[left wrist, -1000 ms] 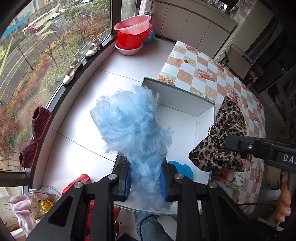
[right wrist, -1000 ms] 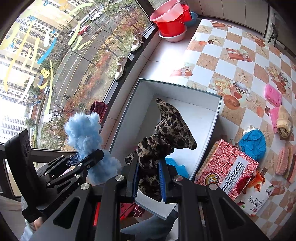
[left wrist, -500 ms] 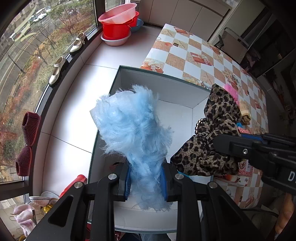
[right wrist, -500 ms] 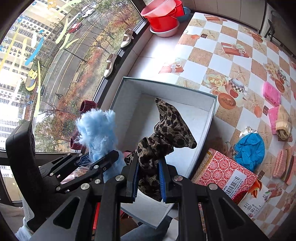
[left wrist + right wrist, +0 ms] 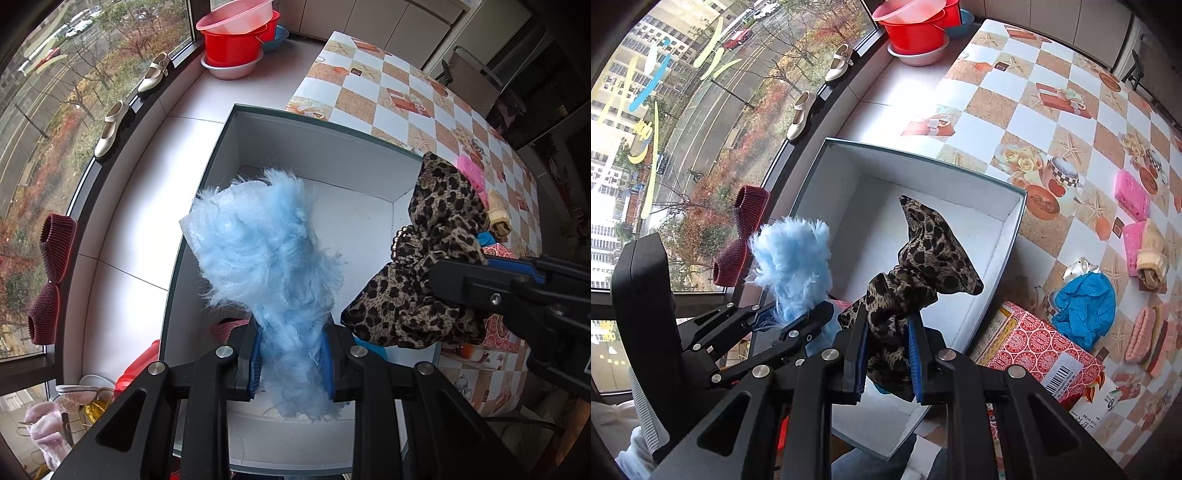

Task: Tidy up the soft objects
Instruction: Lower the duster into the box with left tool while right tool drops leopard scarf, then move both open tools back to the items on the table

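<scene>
My left gripper is shut on a fluffy light-blue piece that stands up above the white open box. My right gripper is shut on a leopard-print cloth, held over the same box. In the left wrist view the leopard cloth hangs at the box's right wall, with the right gripper's black body beside it. In the right wrist view the blue fluffy piece and the left gripper sit over the box's left edge. A pink and a blue item lie partly hidden on the box floor.
On the checkered tablecloth right of the box lie a red patterned carton, a blue crumpled glove, pink sponges and other soft items. Red and pink basins and shoes stand along the window sill.
Both grippers have come down closer to the box, each still holding its piece. The box fills more of both views, and the leopard cloth has drifted nearer its right wall.
</scene>
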`<state>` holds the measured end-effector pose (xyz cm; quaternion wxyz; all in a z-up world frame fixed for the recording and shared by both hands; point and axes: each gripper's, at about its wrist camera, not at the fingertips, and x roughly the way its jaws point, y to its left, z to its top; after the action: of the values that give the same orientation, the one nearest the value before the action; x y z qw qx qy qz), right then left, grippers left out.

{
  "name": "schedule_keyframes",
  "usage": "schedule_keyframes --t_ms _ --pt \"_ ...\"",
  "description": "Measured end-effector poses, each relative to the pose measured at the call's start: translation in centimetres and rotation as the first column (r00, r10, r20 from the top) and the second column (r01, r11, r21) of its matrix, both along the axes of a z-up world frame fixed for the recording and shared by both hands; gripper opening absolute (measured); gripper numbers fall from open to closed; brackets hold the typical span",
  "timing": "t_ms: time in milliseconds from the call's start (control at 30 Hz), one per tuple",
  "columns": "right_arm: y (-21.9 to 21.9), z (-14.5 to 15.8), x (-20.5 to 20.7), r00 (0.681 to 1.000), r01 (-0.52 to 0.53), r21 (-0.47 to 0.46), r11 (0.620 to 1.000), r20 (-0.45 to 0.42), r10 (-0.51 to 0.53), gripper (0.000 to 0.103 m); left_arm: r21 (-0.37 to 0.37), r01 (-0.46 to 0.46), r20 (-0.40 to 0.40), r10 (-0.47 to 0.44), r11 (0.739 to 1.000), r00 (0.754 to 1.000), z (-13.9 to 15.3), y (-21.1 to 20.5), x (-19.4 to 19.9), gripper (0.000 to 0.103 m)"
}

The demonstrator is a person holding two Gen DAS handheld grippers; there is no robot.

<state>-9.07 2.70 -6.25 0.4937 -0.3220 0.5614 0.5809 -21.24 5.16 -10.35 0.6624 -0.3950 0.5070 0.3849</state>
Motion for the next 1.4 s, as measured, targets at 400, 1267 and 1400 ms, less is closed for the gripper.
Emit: schedule_keyframes --t_ms 400,1267,1400 --pt "0.7 -0.4 0.0 1.0 -0.01 -0.014 1.0 0.019 0.01 0.02 0.0 0.009 -0.025 -0.009 1.0 1.0 -0.2 0.1 0.5 0.06" --pt "-1.1 4.0 4.7 0.99 0.136 0.09 0.987 -0.056 -0.131 0.103 0.013 -0.085 0.028 0.084 0.996 0.996 2.6 0.6 0.9 0.103" --pt "-2.8 5.3 6.7 0.98 0.184 0.105 0.977 -0.097 -0.174 0.103 -0.006 -0.059 0.055 0.059 0.998 0.997 3.3 0.4 2.3 0.103"
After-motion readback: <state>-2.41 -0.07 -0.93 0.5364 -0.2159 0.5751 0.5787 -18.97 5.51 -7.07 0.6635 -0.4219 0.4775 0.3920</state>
